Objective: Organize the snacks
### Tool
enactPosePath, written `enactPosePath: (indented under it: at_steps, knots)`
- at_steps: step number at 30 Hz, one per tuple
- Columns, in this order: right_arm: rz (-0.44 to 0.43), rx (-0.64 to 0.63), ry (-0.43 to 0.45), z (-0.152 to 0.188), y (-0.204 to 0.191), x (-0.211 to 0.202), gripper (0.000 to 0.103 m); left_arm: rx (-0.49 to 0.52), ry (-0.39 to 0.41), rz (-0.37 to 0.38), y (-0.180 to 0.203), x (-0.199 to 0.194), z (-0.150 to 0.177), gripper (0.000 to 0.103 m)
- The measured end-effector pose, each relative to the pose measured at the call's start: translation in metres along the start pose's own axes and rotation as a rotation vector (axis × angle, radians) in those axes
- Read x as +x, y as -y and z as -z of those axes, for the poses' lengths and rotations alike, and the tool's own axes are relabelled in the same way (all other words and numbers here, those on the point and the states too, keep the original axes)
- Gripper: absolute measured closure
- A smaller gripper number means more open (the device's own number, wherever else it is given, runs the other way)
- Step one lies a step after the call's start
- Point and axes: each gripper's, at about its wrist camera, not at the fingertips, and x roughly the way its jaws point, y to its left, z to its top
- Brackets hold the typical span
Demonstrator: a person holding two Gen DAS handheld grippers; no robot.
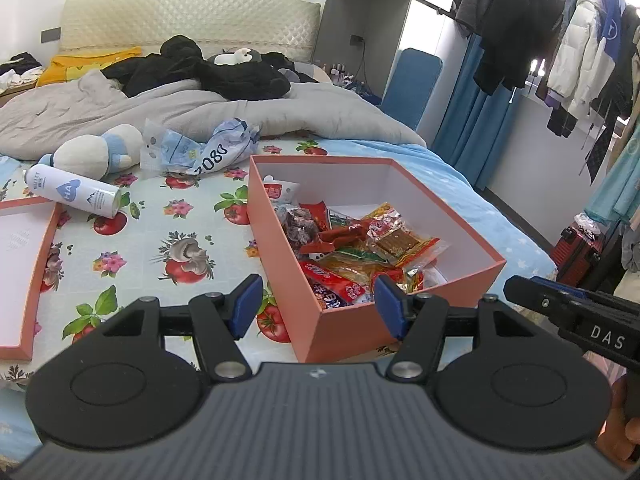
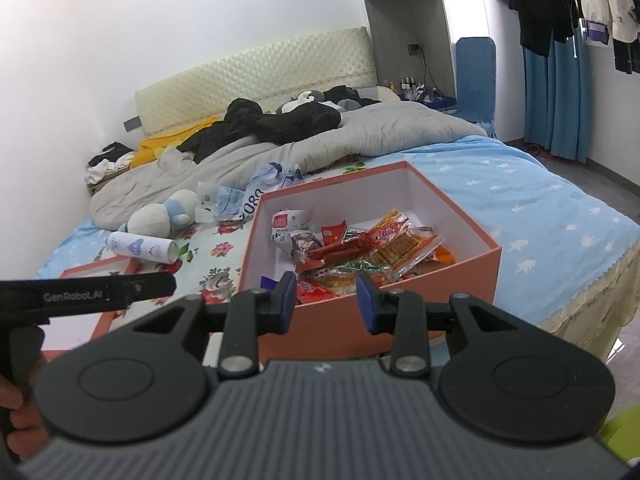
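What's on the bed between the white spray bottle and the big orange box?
Only bare flowered bedsheet lies between the white spray bottle and the open orange cardboard box of snack packets. The left wrist view shows it best.

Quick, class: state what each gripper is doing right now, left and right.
Left gripper: open, holding nothing, poised at the near edge of the snack box.
Right gripper: open, holding nothing, also near the box.

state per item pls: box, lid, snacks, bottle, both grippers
orange box: open, upright on the bed, partly filled
box lid: off, lying inside-up left of the box
snack packets: heaped inside the box
white spray bottle: on its side
left gripper: open, empty
right gripper: open, empty
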Motion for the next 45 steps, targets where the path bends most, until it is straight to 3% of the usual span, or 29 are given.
enactPosePath:
  at_steps: [6, 11, 13, 14, 15, 23, 45]
  knots:
    - [0.005, -0.007, 0.001, -0.001, -0.001, 0.0, 0.066, 0.008, 0.003, -0.006, 0.002, -0.005, -0.003, 0.036]
    - [0.009, -0.021, 0.009, -0.003, -0.001, -0.002, 0.066, 0.022, 0.021, -0.003, 0.003, -0.013, -0.009, 0.016]
    - [0.027, -0.032, 0.023, -0.003, 0.0, -0.003, 0.046, 0.011, 0.015, 0.009, 0.001, -0.015, -0.01, 0.01]
    - [0.033, -0.029, 0.036, -0.003, 0.001, -0.004, 0.018, 0.009, 0.012, 0.009, 0.001, -0.015, -0.011, 0.008]
    - [0.036, -0.03, 0.049, -0.003, 0.001, -0.005, 0.001, 0.012, 0.01, 0.006, 0.001, -0.016, -0.011, 0.006]
    - [0.068, -0.038, 0.037, -0.006, 0.005, -0.005, 0.0, 0.031, 0.014, -0.026, 0.002, -0.021, -0.01, 0.0]
    - [0.072, -0.047, 0.031, -0.007, 0.001, -0.006, 0.0, 0.011, 0.001, -0.076, -0.003, -0.021, -0.01, 0.0]
